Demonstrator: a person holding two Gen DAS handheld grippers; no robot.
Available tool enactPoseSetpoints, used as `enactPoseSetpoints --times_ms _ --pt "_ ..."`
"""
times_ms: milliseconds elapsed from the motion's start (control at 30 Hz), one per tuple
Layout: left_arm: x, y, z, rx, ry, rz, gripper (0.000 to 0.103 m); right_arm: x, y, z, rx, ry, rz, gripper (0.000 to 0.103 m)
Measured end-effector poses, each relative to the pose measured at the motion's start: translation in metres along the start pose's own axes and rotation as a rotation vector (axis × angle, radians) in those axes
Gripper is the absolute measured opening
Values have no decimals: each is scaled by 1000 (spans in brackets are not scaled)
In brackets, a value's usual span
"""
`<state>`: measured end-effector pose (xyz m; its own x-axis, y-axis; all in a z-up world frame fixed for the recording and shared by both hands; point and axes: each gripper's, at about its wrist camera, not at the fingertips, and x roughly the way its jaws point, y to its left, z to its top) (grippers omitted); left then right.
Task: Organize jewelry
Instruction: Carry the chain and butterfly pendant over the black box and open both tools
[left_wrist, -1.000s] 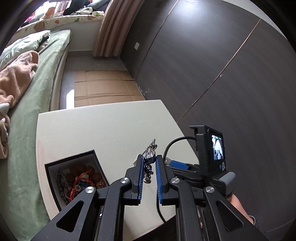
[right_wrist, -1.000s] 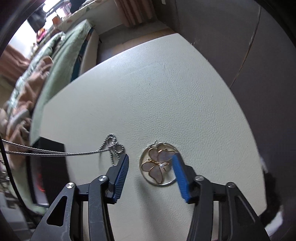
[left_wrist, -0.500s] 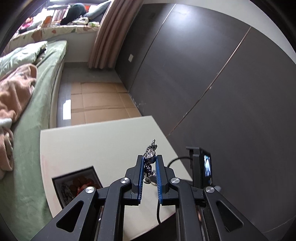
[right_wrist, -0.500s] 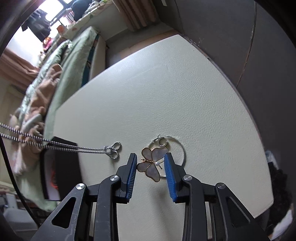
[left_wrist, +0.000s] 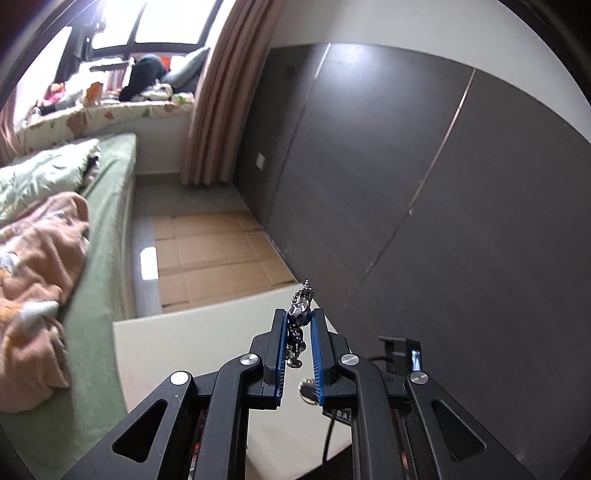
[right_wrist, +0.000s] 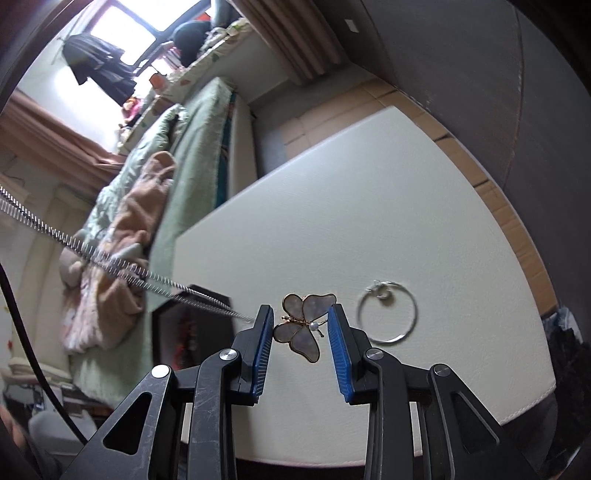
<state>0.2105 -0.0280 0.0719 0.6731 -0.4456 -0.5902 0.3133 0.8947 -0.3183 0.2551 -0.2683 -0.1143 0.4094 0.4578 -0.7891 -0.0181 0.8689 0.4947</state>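
Note:
My left gripper is shut on a silver chain necklace and holds it high above the cream table. The chain runs taut across the left of the right wrist view. My right gripper is shut on a butterfly pendant with pearly wings and a gold rim, lifted off the table. A silver hoop ring lies on the table just right of it. The black jewelry box sits at the table's left edge, blurred.
A bed with a green cover and a pink blanket stands left of the table. A dark wall panel runs along the right. Cardboard sheets cover the floor beyond the table.
My right gripper closed on the butterfly pendant and lifted it off the hoop ring, which stays on the table. My left gripper rose and tilted up with the chain.

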Motion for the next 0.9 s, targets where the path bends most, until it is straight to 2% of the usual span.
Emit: enactPoseSetpoints --times_ms 433,700,900 --pt "-54 6 22 20 -85 49 13 -15 66 -3 -96 -24 107 32" --pt "-52 27 5 -1 -72 100 13 -5 87 -15 -128 3 130 32" --pt "-33 50 -19 -54 -14 102 13 1 84 -21 -121 15 120 32"
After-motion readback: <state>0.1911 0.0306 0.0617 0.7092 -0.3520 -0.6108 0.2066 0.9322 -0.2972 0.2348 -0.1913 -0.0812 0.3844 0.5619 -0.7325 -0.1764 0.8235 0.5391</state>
